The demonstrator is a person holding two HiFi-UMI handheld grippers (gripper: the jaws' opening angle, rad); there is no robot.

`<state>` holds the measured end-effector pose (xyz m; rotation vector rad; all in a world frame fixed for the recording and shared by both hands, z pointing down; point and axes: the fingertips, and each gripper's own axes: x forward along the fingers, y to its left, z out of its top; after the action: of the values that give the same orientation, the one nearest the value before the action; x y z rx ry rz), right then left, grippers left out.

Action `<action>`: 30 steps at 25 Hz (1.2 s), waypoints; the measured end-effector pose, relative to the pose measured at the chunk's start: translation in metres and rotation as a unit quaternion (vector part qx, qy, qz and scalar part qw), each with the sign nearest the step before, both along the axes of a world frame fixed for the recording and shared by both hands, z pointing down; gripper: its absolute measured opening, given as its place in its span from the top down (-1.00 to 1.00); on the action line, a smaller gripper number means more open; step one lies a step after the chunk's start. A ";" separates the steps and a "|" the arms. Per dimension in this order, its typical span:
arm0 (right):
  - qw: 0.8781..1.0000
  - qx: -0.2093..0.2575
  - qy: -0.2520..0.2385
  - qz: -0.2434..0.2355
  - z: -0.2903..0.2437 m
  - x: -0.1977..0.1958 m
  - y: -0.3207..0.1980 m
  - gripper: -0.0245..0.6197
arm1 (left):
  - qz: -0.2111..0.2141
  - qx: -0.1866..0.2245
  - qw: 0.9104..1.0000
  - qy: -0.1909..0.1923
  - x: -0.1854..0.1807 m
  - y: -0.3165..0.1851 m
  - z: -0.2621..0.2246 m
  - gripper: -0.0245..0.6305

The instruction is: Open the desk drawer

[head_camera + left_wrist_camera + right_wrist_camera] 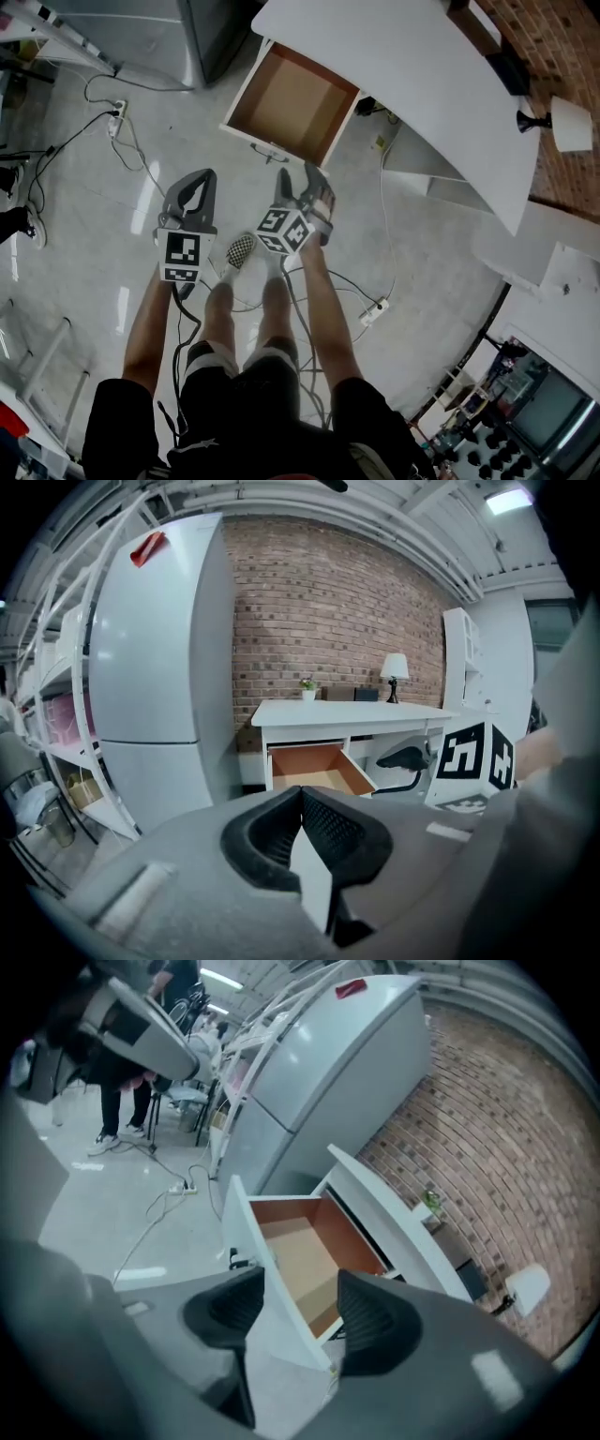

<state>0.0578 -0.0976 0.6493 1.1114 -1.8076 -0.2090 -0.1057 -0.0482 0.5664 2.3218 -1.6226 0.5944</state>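
Observation:
The white desk (403, 66) has its drawer (292, 101) pulled well out, showing a bare brown inside. The drawer's handle (271, 150) faces me. Both grippers hang in the air in front of the drawer, apart from it. My left gripper (203, 178) is shut with its tips together and nothing between them (300, 799). To its right, my right gripper (300, 178) stands open and holds nothing; between its pads (300, 1312) I see the white drawer front (272, 1279) further off. The open drawer (319, 769) also shows in the left gripper view.
A tall grey refrigerator (159, 658) stands left of the desk. A lamp (561, 122) stands on the desk by the brick wall (328, 611). Cables and power strips (116, 117) lie on the floor, another strip (375, 309) to my right. My legs (244, 319) are below.

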 end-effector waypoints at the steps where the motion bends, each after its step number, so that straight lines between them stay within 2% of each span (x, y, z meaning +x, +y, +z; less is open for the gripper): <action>1: 1.000 0.002 -0.017 0.009 -0.014 0.004 -0.003 0.16 | 0.004 0.006 1.000 -0.001 0.004 -0.004 -0.011 0.89; 5: 0.996 0.032 -0.074 0.046 -0.077 0.027 -0.016 0.24 | 0.026 0.038 0.999 -0.006 0.024 -0.026 -0.060 0.89; 9: 0.986 0.057 -0.132 0.086 -0.139 0.056 -0.019 0.33 | 0.044 0.070 0.996 -0.012 0.046 -0.040 -0.110 0.89; 15: 0.963 0.103 -0.207 0.140 -0.225 0.101 -0.014 0.61 | 0.066 0.110 0.992 -0.012 0.078 -0.055 -0.178 0.89; 18: 0.949 0.127 -0.244 0.152 -0.266 0.121 -0.010 0.62 | 0.077 0.128 0.989 -0.012 0.095 -0.058 -0.212 0.89; 21: 0.937 0.140 -0.269 0.172 -0.297 0.141 -0.002 0.73 | 0.090 0.142 0.986 -0.014 0.111 -0.058 -0.241 0.89; 24: 0.927 0.151 -0.291 0.180 -0.322 0.157 0.011 0.79 | 0.101 0.152 0.983 -0.014 0.129 -0.052 -0.265 0.89; 30: 0.915 0.187 -0.320 0.161 -0.371 0.171 0.036 0.87 | 0.121 0.169 0.978 -0.013 0.158 -0.045 -0.305 0.89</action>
<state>0.2288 -0.0618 0.2780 1.8989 -2.1580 0.0207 0.0521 -0.0932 0.2619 2.7967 -1.5679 0.4219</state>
